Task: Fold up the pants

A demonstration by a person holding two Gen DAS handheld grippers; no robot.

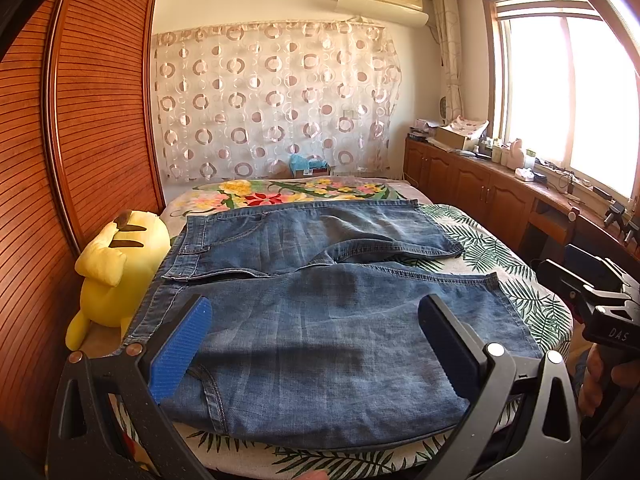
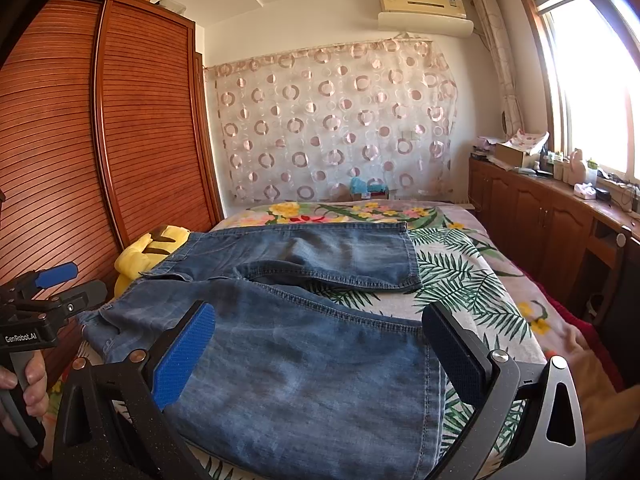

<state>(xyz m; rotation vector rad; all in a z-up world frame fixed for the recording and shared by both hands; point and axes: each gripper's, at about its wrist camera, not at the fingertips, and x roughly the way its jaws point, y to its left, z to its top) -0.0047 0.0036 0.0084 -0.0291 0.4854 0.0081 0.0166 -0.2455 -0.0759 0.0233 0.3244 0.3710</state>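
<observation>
Denim shorts [image 1: 320,300] are spread flat on bed [image 1: 500,248], legs apart. Left gripper [image 1: 316,344] and right gripper [image 2: 320,348] are held wide open above near leg, nothing gripped. Near leg is best pinched at waistband and hem — then laid edge to edge over far leg.

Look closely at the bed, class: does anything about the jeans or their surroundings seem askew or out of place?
The jeans lie unfolded, legs splayed apart rather than stacked, and the near leg overhangs the bed edge. A yellow plush toy is wedged between bed and wardrobe. Nothing looks damaged.

Pants [image 1: 320,320] on bed [image 1: 500,248], toy [image 1: 120,264] left.
</observation>
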